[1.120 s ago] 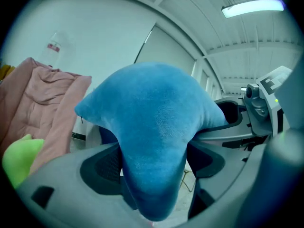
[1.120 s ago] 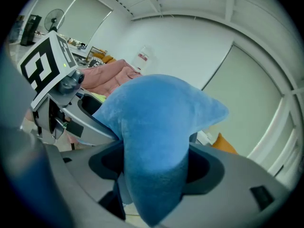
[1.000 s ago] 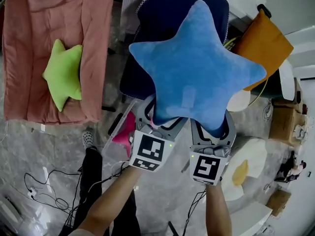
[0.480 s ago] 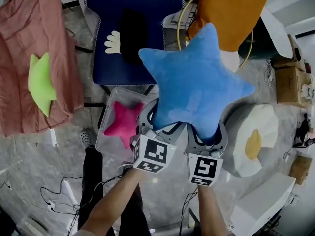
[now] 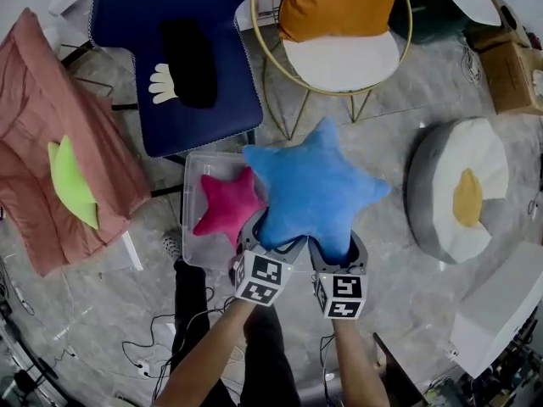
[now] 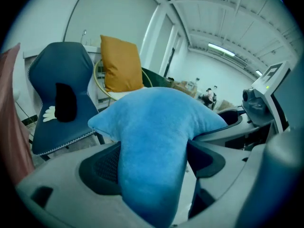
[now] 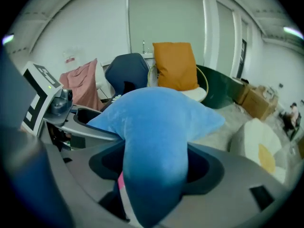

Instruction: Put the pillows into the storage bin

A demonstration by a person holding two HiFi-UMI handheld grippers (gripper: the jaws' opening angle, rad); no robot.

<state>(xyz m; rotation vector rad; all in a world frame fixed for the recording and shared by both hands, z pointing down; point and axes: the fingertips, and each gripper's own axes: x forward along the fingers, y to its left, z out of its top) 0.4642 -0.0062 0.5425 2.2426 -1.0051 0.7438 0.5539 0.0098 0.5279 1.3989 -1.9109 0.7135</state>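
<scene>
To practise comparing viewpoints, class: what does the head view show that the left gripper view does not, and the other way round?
Only the head view shows the storage bin with the pink star pillow lying in it, the green star pillow and the egg cushion. Only the left gripper view shows the ceiling lights. Both show the blue star pillow, the navy chair and the orange pillow.

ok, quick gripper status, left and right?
Left gripper: shut on the blue star pillow.
Right gripper: shut on the same blue star pillow.
</scene>
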